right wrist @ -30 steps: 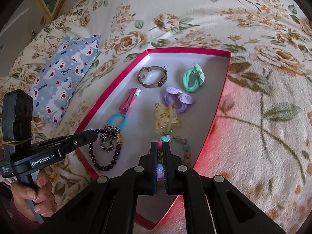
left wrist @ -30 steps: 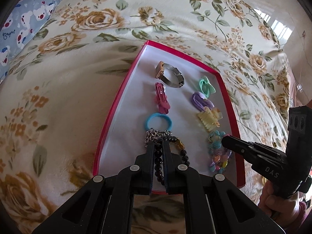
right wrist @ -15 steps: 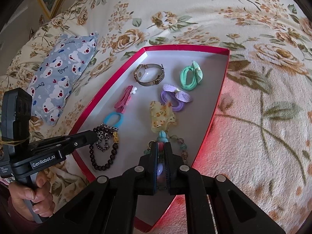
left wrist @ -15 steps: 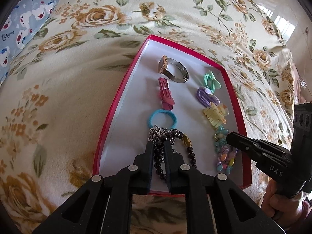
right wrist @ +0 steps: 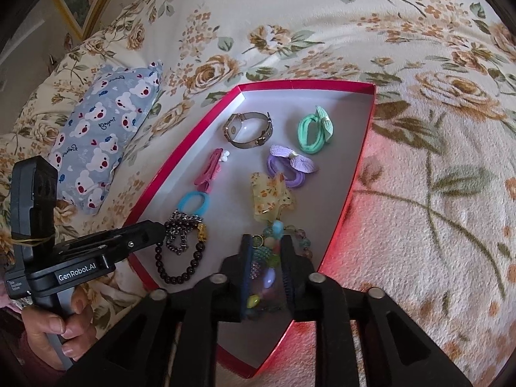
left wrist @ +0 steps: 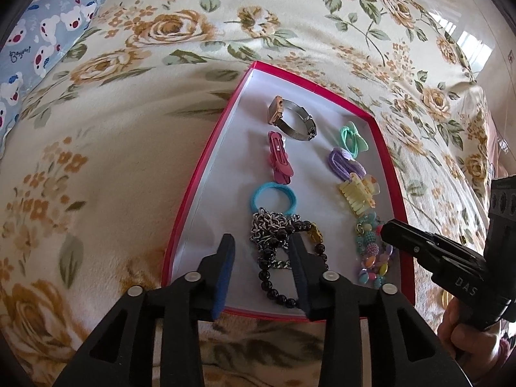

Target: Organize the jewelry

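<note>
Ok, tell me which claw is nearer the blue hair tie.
Left. The left claw sits open just short of the blue hair tie, over the black bead bracelet. The right claw is farther off, over the colorful bracelet.

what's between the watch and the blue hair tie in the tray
The pink hair clip lies between the watch and the blue hair tie, in the tray's left column; both wrist views show it.

Jewelry [left wrist: 292,122] in tray [left wrist: 206,167] on bedspread [left wrist: 113,148]
</note>
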`<state>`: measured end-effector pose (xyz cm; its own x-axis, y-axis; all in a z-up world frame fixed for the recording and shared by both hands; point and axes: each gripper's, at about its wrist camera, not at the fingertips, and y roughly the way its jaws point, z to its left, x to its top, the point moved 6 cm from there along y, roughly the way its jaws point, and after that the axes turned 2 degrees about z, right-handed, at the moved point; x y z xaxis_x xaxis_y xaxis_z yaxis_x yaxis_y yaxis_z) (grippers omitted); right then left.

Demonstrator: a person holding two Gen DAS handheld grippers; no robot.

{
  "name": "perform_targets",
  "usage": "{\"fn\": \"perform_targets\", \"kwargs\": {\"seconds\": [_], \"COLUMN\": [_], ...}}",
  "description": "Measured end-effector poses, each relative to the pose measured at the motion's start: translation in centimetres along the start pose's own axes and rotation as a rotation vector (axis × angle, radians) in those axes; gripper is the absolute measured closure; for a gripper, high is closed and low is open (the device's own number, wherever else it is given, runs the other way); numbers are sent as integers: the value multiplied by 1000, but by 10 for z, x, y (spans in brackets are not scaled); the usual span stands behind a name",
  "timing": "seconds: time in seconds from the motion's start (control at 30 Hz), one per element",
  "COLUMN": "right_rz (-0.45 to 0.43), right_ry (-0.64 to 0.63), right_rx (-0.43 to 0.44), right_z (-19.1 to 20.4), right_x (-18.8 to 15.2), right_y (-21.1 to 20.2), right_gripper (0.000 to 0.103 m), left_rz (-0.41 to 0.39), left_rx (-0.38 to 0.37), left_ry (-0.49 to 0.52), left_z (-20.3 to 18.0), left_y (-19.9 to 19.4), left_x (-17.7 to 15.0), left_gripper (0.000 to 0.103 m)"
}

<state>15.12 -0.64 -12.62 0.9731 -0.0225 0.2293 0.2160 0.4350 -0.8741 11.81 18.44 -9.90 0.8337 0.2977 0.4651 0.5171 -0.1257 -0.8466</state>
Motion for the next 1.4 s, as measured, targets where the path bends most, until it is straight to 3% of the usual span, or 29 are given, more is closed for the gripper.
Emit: {"fn": "perform_targets", "kwargs": {"seconds": [0.23,0.3,0.37,0.67,0.8,1.0,1.17,1.3,1.4], "right_rz": [-33,-43,-55,-136,-155,-219,-253,-262,-264], "right_ry": [3,2,1,22,30,4,-61,-99,-147], "right_rx": [10,15,24,44,51,83,68,59,30], "right_z": [2,2,2,-3,-5,3,13,20,26], "right_x": [1,1,1,-2,-7,-20,-35,-45,-49], "right_y": [-12,-17,-22,-49,-56,-67,-74,-80,-86], "right_gripper": [62,59,59,35,26,16,14,14,14], "left_rz": [-15,-24,-35,-67,-80,-102,-113,-121,-159], "left_rx": [1,-3,-11,-2,10,8,43,28,9], "left_ry": [-4,-11,-16,-41,-90,-156,-136,-129,-66], "left_z": [-2,-2,-3,3,10,15,13,11,1], "left_y": [-10,-15,-21,-50,-60,-73,-80,-83,-93], "left_x": [-2,-3,-4,-18,-29,-47,-67,-80,-86], "left_gripper": [52,38,31,21,10,9,5,5,5]}}
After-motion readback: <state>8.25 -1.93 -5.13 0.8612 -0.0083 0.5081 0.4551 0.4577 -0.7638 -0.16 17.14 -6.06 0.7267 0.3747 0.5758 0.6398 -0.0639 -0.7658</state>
